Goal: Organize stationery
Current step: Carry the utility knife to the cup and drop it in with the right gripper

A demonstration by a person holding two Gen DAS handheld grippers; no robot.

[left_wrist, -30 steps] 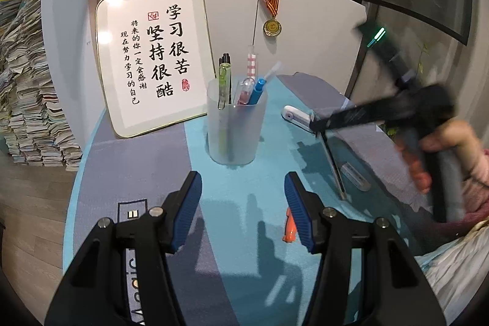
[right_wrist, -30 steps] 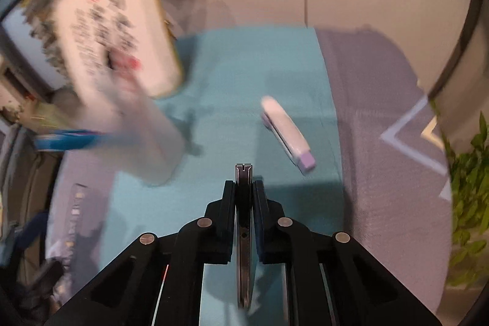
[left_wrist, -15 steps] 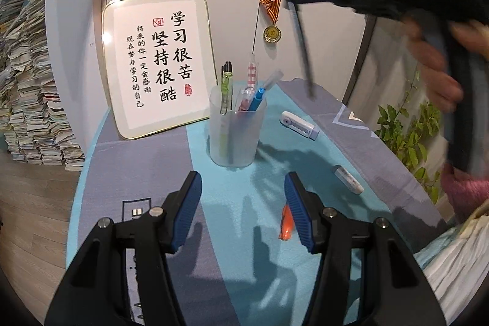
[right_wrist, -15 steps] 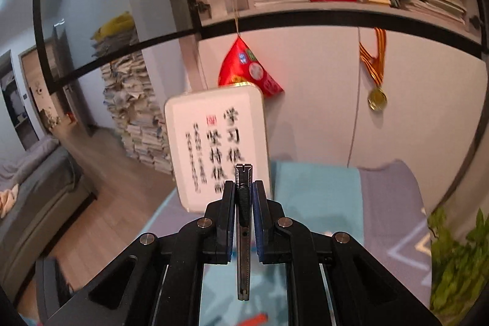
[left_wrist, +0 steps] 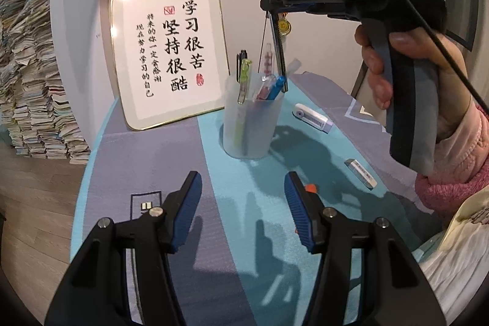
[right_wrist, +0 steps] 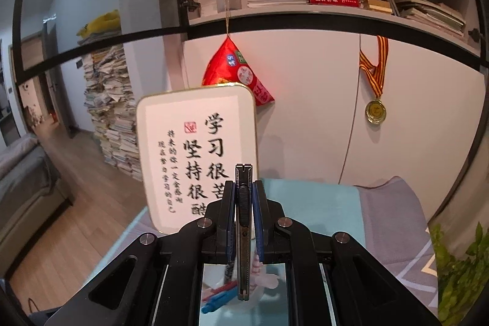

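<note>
The right gripper (right_wrist: pixel 244 197) pinches a slim utility knife (right_wrist: pixel 243 234) between its blue pads and holds it upright above the translucent pen cup (left_wrist: pixel 251 124), the knife's lower end at the cup's rim among the pens (left_wrist: pixel 273 87). The left gripper (left_wrist: pixel 243 203) hangs low over the teal-and-grey table mat (left_wrist: pixel 171 161) with its fingers spread and nothing between them; a white correction tape (left_wrist: pixel 311 118), an eraser (left_wrist: pixel 360 171) and an orange marker (left_wrist: pixel 311 188) lie on the mat near the cup
</note>
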